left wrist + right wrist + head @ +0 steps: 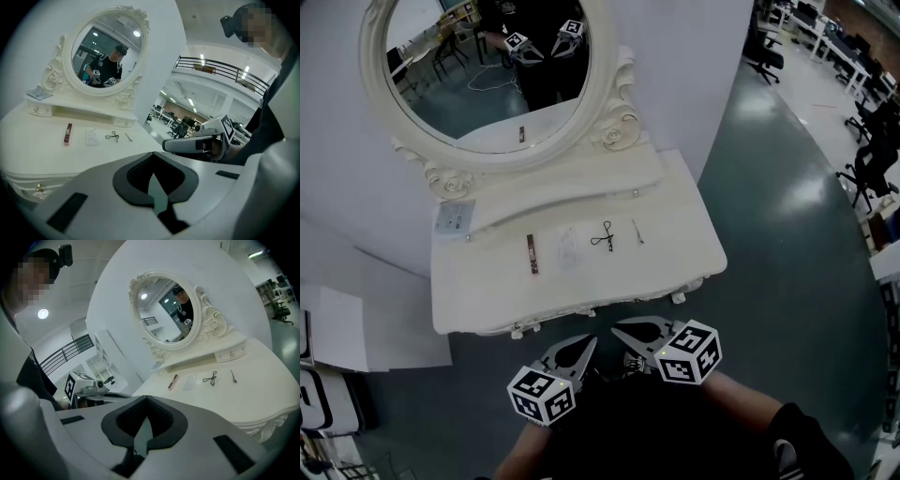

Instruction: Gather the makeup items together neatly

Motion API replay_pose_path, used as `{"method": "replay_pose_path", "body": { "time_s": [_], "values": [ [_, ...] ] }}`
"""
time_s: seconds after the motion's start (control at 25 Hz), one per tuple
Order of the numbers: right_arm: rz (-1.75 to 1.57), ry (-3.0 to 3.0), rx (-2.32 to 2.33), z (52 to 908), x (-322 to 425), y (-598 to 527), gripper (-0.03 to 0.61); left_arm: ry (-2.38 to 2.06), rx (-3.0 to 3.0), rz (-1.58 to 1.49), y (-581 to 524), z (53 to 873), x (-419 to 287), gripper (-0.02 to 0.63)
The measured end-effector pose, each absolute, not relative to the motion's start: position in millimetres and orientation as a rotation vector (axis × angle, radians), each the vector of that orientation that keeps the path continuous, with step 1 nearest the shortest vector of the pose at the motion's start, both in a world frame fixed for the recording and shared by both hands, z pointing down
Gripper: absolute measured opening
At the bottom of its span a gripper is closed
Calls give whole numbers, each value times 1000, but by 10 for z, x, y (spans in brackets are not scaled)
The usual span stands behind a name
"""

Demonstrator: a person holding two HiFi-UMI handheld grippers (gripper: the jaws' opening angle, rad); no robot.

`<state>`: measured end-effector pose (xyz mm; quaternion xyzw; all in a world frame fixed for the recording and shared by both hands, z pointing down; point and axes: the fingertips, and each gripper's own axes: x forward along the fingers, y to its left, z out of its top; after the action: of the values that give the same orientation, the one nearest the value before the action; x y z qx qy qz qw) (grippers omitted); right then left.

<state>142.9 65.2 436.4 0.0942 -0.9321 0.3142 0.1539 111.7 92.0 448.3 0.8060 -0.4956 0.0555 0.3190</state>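
I have both pairs of jaws closed tight on nothing, left gripper (pixel 587 343) and right gripper (pixel 621 328) side by side, short of the dressing table (pixel 698 246) and its carved front edge. I'd open up before reaching in. Well ahead of the tips lie four items in a loose row: a slim dark-red lipstick tube (pixel 532 254) off to the left, a flat clear sachet (pixel 568 247), a wiry black eyelash curler (pixel 603 236) and thin metal tweezers (pixel 637 231) ahead of the right jaws. On that smooth top I'd pinch low.
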Motion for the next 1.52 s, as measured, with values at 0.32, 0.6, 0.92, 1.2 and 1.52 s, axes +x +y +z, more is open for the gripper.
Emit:
{"method": "replay_pose_path", "body": {
  "time_s": [0.32,0.6,0.92,1.2,1.52],
  "values": [
    [912,-2661,261,4410,1429,628,29,-1295,2118,153,885,4519,1130,8],
    [914,-2657,249,4423,1426,651,29,-1293,2111,159,895,4534,1140,8],
    [918,-2648,247,4427,1441,645,29,-1291,2108,158,885,4529,1162,8],
    [925,-2641,241,4475,1428,621,29,-1291,2111,169,869,4560,1167,8],
    [935,-2634,236,4526,1411,596,29,-1288,2098,172,842,4613,1157,8]
  ]
}}
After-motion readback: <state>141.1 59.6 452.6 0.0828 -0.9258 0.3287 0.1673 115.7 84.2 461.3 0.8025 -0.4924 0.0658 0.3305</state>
